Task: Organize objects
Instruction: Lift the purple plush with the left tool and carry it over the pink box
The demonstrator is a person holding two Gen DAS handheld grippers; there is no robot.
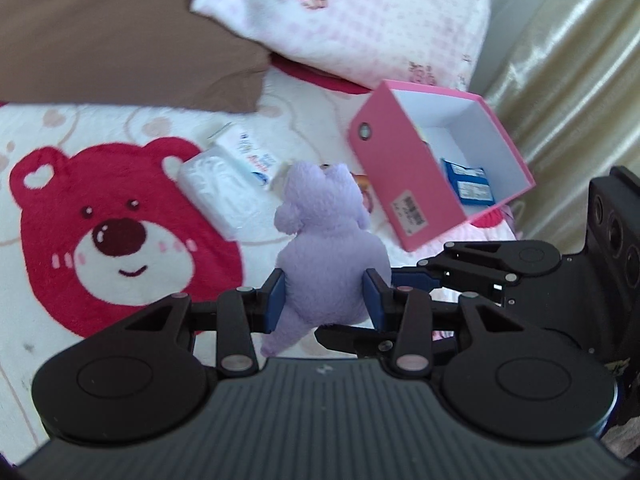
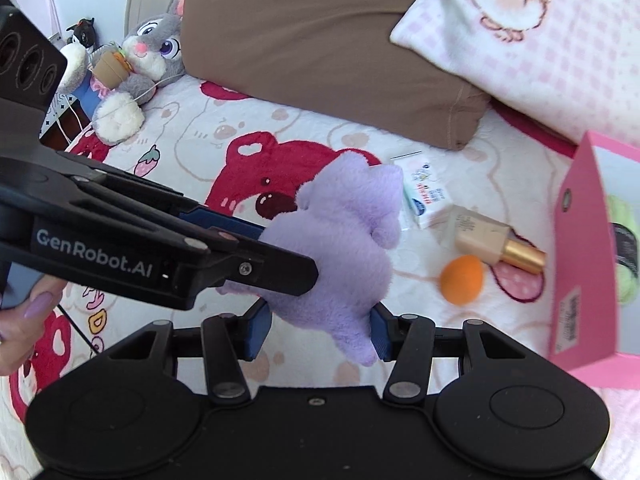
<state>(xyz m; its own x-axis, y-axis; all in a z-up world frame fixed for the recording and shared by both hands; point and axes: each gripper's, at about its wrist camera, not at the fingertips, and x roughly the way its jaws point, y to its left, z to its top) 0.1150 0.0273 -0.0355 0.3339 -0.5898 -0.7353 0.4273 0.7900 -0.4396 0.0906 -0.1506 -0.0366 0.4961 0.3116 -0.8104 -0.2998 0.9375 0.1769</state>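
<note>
Left tool (image 1: 325,300) pinches the purple plush (image 1: 330,240) low on its body, blue pads pressed into both flanks, bottom centre of the left wrist view. Right tool (image 2: 320,332) grips the same plush (image 2: 344,248) at a leg, bottom centre of the right wrist view, pads pressed into the fabric. Two grips on one soft toy: looks like a handover, or steadying a floppy body so it doesn't sag. Can't tell which tool carries the load.

Plush hangs above the bed blanket (image 1: 120,208), not resting on it.

Just beyond it, loose items lie on the blanket, centre right of the right wrist view: orange ball (image 2: 462,280), beige bottle with gold cap (image 2: 496,246), small white packet (image 2: 426,200). Left wrist view also shows a clear plastic pack (image 1: 218,196) beside the packet.

Pink box (image 1: 404,176) sits right of centre, open side up and tilted toward the tools, so it's likely the drop target. A blue packet (image 1: 468,186) is already inside.

Far side: brown pillow (image 2: 320,48), pink checked pillow (image 2: 520,40), grey rabbit plush (image 2: 140,56) at upper left.

My read: task partway done, plush goes in the box next, loose items remain.
</note>
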